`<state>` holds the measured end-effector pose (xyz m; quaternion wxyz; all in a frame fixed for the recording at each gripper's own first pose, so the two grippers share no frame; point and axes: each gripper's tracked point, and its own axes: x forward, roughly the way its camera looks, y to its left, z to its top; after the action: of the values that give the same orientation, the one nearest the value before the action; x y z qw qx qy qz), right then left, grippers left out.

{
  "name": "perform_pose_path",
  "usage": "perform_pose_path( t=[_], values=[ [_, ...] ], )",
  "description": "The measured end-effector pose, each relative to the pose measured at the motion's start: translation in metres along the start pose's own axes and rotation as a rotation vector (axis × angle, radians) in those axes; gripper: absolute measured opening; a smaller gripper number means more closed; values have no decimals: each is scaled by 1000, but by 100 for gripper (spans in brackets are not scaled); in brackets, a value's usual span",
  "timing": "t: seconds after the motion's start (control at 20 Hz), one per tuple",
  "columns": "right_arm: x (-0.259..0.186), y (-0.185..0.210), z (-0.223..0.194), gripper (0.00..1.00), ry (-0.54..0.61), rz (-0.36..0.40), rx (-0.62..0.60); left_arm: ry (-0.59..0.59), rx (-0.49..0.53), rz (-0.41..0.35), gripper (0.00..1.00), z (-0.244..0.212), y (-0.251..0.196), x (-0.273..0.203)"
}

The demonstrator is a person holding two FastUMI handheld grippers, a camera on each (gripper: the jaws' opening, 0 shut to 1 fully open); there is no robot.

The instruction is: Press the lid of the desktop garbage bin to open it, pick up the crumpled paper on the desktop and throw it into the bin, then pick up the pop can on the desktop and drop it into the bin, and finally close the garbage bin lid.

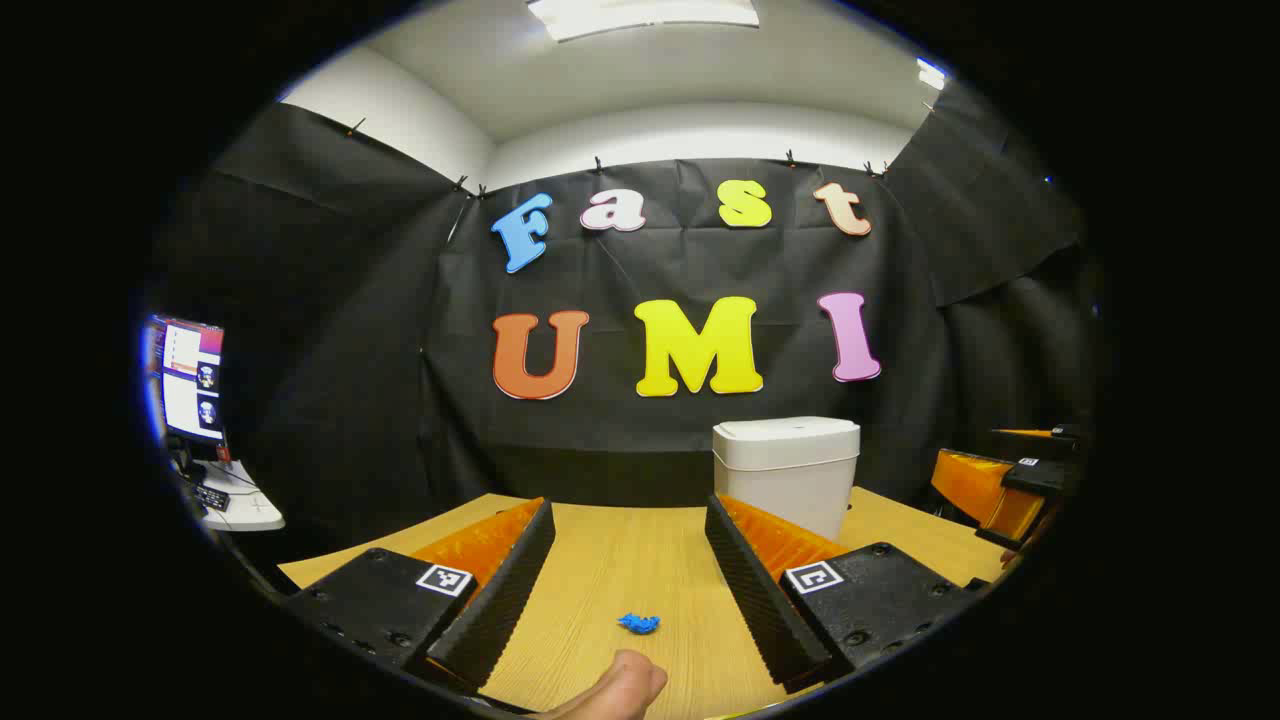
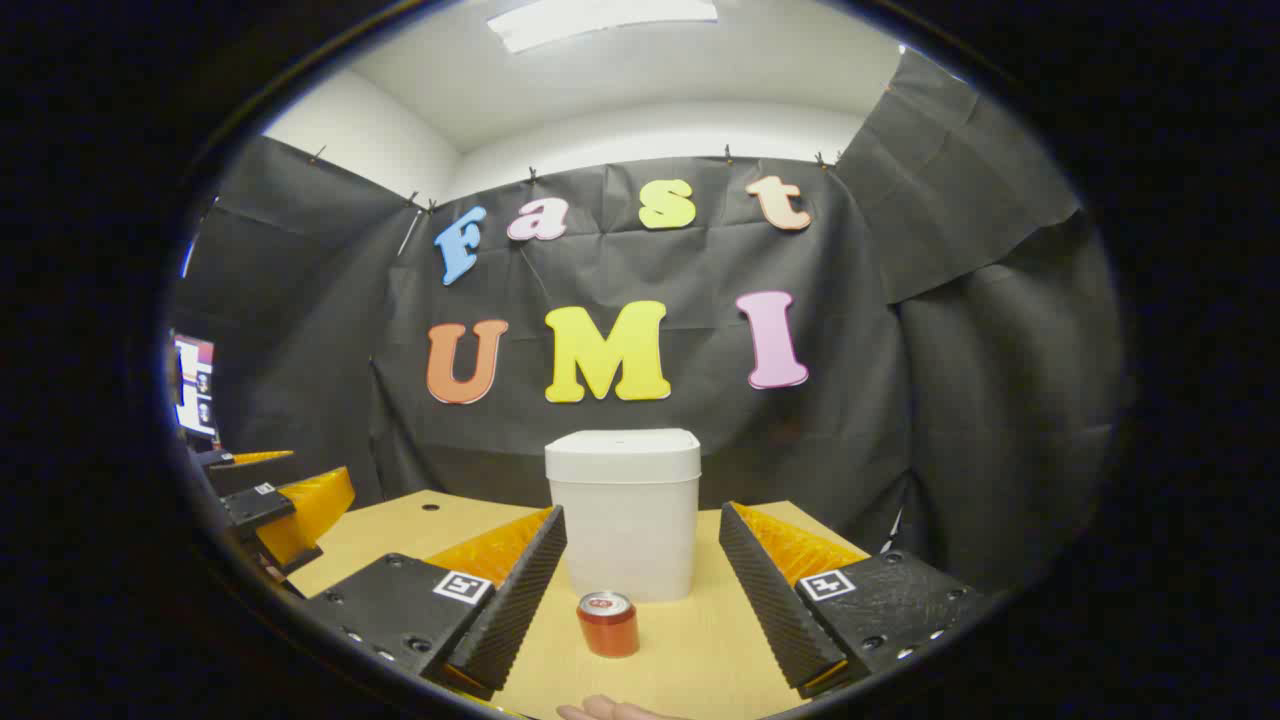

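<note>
1. White plastic bin (image 2: pixel 623 510) stands with its lid down at the back of the wooden table (image 2: pixel 700 650).
2. The red can (image 2: pixel 608 623) stands upright just in front of the bin, between the wide-spread fingers of the right gripper (image 2: pixel 640 600).
3. The blue crumpled paper (image 1: pixel 638 623) lies well left of the bin and nearer, between the wide-apart fingers of the left gripper (image 1: pixel 630 590).
4. Neither gripper touches anything.

Matt smooth plastic bin (image 2: pixel 622 520), glossy metal can (image 2: pixel 608 623), wood-grain tabletop (image 1: pixel 640 560), crumpled paper (image 1: pixel 638 623), matt cloth wall (image 2: pixel 950 400).
</note>
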<state>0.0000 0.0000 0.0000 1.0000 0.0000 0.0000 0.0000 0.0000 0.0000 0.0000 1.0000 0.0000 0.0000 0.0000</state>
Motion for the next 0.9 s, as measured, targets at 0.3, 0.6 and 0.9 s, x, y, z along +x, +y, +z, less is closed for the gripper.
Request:
perform_pose_path(
  t=[0.3, 0.6, 0.9],
  values=[
    [8, 24, -11, 93, 26, 43, 4, 15, 16, 16, 98, -2, 12, 1],
    [6, 24, -26, 96, 57, 22, -36, 64, -37, -11, 98, -15, 7, 2],
    [6, 19, -29, 93, 62, 20, -48, 64, 7, 17, 98, -15, 11, 4]
  ],
)
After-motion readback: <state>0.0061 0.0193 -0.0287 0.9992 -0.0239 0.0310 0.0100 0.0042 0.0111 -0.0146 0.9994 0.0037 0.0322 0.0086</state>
